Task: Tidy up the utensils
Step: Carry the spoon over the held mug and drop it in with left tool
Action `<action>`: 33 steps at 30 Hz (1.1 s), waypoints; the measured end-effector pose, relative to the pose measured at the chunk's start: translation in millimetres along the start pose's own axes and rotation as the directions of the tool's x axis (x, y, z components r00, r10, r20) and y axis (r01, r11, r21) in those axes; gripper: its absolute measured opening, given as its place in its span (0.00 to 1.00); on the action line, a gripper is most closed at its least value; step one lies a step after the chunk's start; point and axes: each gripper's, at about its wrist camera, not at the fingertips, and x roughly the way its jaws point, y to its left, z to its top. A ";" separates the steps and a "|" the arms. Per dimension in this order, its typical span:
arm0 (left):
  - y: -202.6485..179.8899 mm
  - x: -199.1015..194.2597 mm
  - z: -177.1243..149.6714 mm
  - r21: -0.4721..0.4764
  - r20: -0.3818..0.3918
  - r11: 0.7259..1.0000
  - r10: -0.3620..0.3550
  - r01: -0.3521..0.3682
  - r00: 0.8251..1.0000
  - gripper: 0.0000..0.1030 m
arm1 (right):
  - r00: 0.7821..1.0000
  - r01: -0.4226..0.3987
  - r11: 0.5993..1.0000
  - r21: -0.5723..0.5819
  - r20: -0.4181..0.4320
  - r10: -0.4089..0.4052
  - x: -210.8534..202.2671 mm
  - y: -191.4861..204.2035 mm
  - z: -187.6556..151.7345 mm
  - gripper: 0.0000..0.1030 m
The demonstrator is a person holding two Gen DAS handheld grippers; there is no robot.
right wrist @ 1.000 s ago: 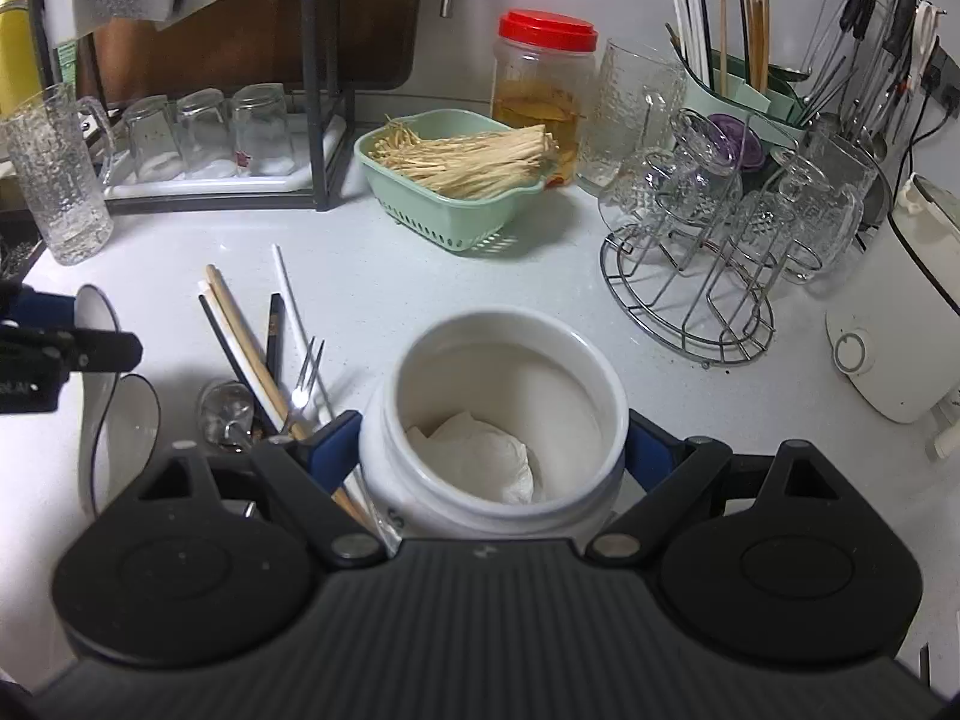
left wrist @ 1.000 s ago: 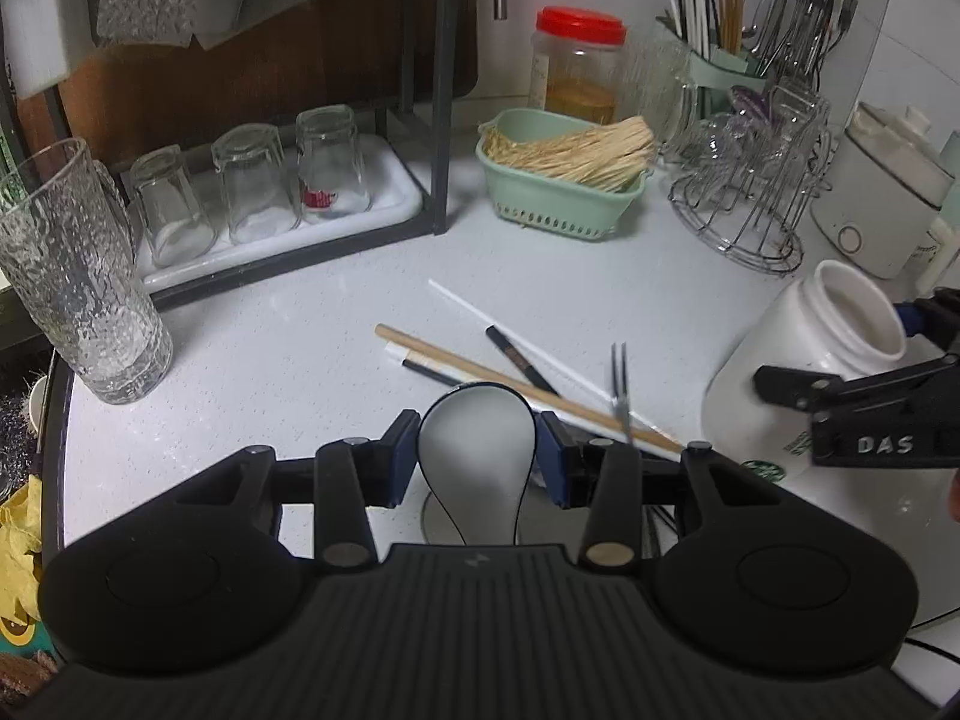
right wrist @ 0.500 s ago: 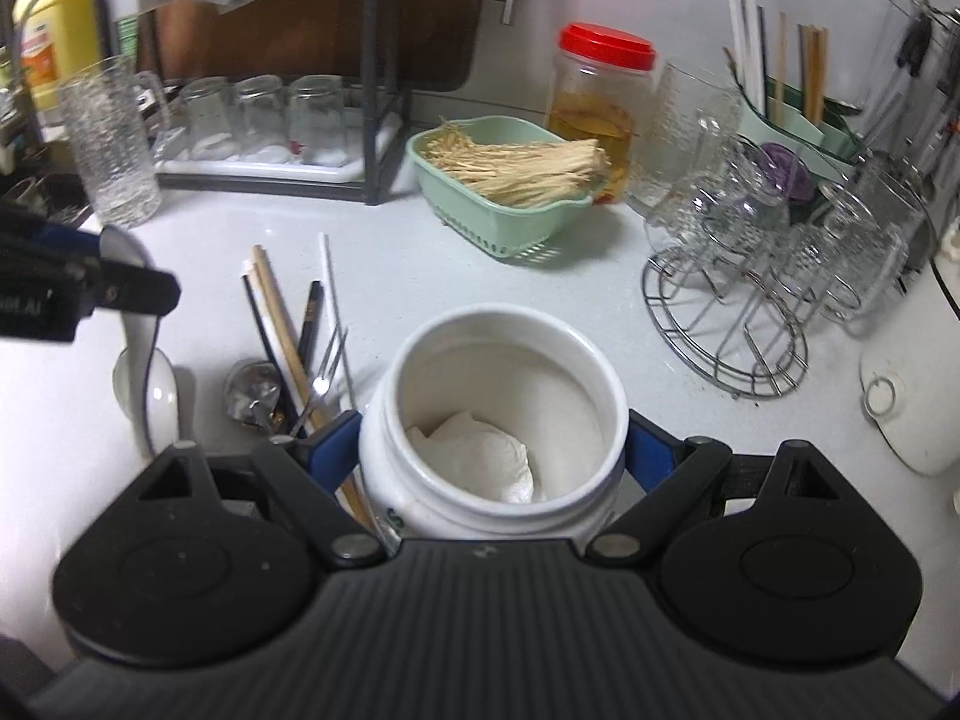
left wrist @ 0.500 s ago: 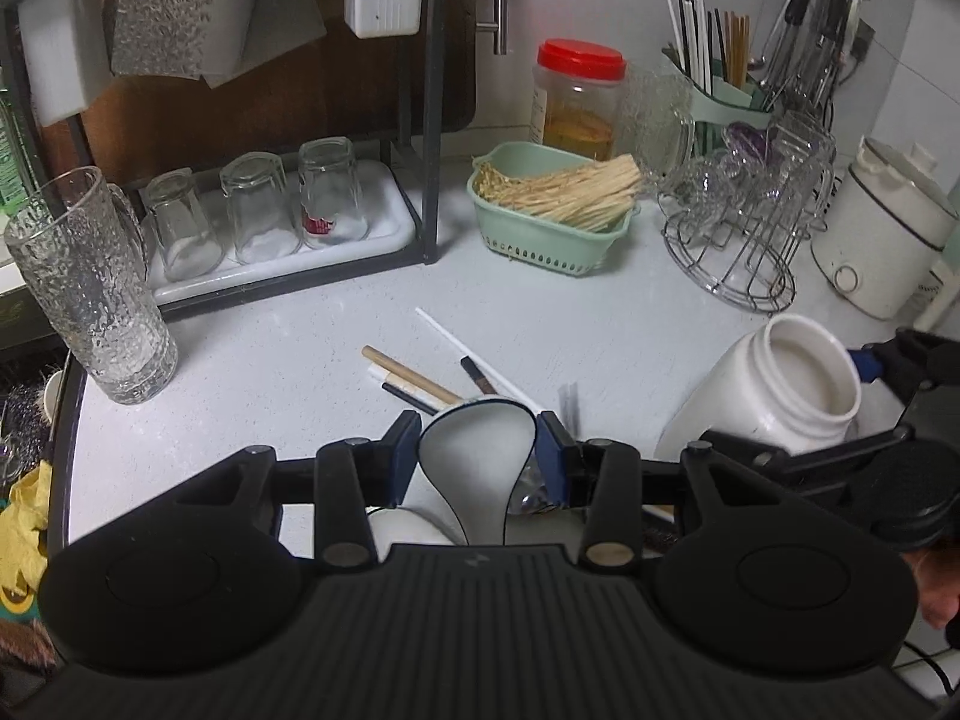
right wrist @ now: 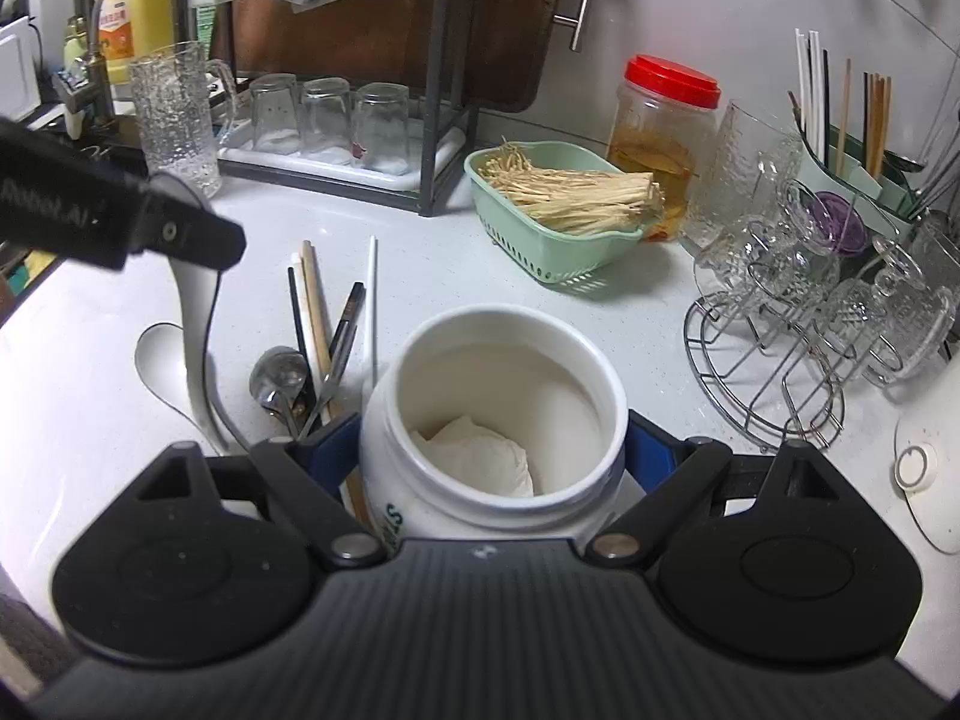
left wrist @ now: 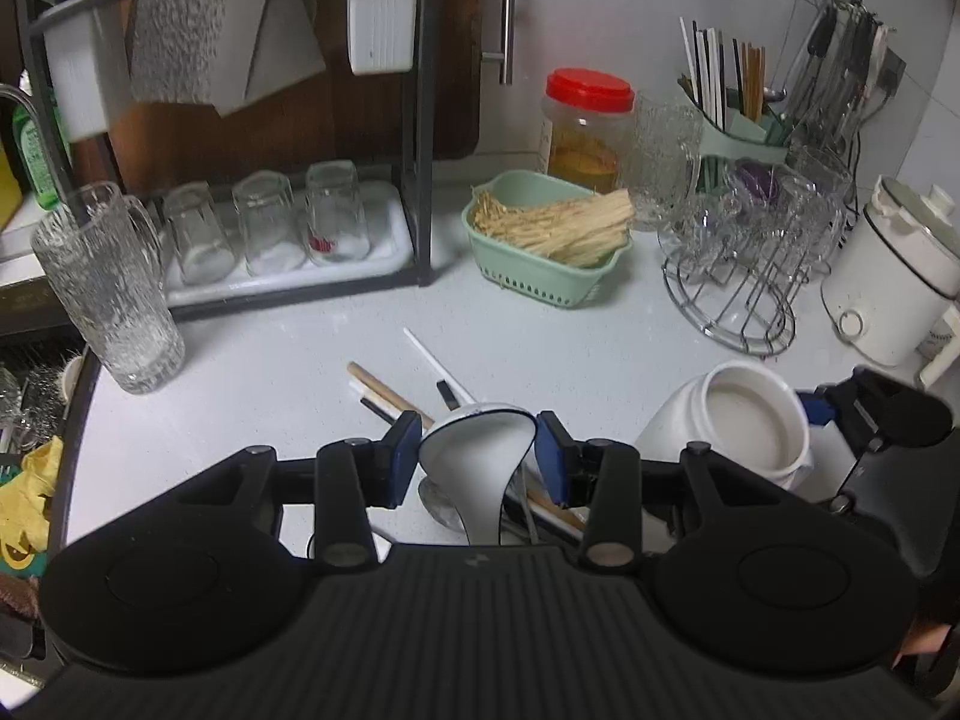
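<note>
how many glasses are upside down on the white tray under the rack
3, side by side in a row on the tray: left glass, middle glass, right glass. The rack post might hide more.

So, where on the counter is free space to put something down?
Bare counter lies between the tall glass mug, the black rack and the loose chopsticks. A second patch lies between the green basket, the white jar and the wire stand. Left of the jar is crowded with utensils.
</note>
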 end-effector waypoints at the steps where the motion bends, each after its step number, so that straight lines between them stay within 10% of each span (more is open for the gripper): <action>1: -1.4 -3.1 3.0 -0.012 0.006 1.000 0.002 -0.001 1.000 0.46 | 1.000 -0.004 1.000 -0.005 0.000 0.004 0.0 -0.5 0.2 0.89; 18: -60.5 -61.0 72.3 0.006 0.139 0.995 -0.098 0.099 0.985 0.46 | 0.998 -0.062 0.998 -0.024 0.025 0.063 -1.3 -7.9 -2.6 0.89; 33: -99.1 -3.0 62.4 0.048 -0.040 0.979 -0.198 0.200 0.979 0.46 | 0.994 -0.110 0.994 0.001 0.028 0.110 -3.1 -14.7 -5.8 0.88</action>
